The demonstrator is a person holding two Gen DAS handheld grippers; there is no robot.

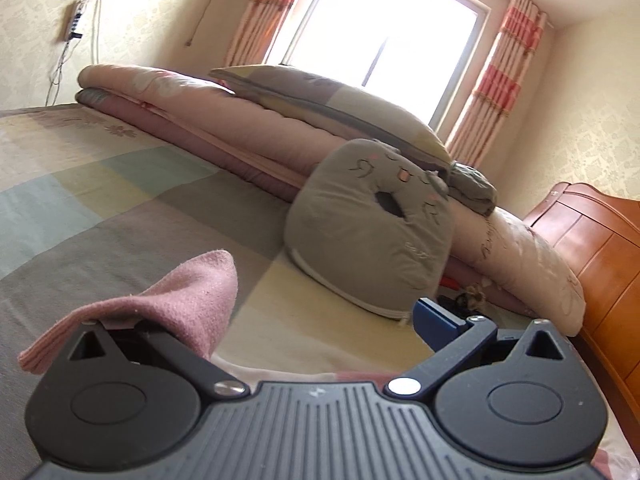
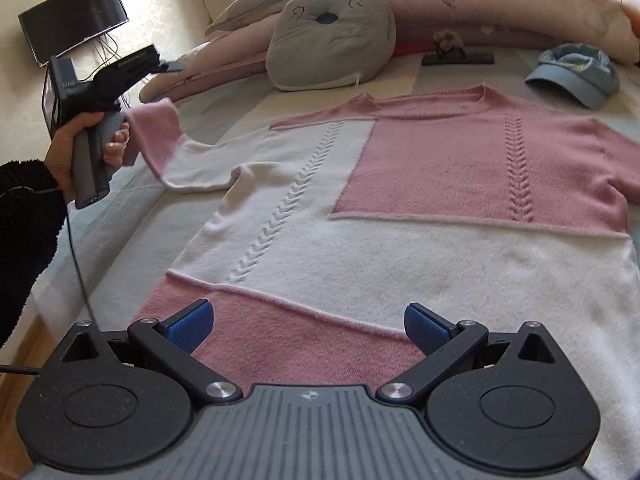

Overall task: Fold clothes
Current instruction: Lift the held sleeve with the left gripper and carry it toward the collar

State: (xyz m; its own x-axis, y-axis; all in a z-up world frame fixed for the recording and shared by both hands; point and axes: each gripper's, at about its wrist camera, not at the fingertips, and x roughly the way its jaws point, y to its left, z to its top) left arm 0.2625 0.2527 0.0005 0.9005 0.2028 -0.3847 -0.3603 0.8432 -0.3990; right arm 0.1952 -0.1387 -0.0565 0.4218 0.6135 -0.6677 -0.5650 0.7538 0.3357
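Observation:
A pink and white knit sweater [image 2: 400, 208] lies flat, front up, on the bed, neck toward the pillows. My right gripper [image 2: 308, 328] is open just above its pink hem, with nothing between the blue pads [image 2: 190, 326]. A hand holds my left gripper [image 2: 166, 65] at the sweater's left side, where the pink sleeve cuff [image 2: 154, 128] is raised off the bed. In the left wrist view that cuff [image 1: 192, 300] drapes over the left finger and hides it. The left gripper [image 1: 296, 320] stands open, its right pad [image 1: 436, 320] bare.
A grey cat-face cushion [image 2: 332, 36] and rolled quilts [image 2: 500, 4] line the far side of the bed. A blue cap [image 2: 576, 72] and a black flat object [image 2: 456, 58] lie beyond the sweater. A wooden headboard [image 1: 592, 248] stands at right.

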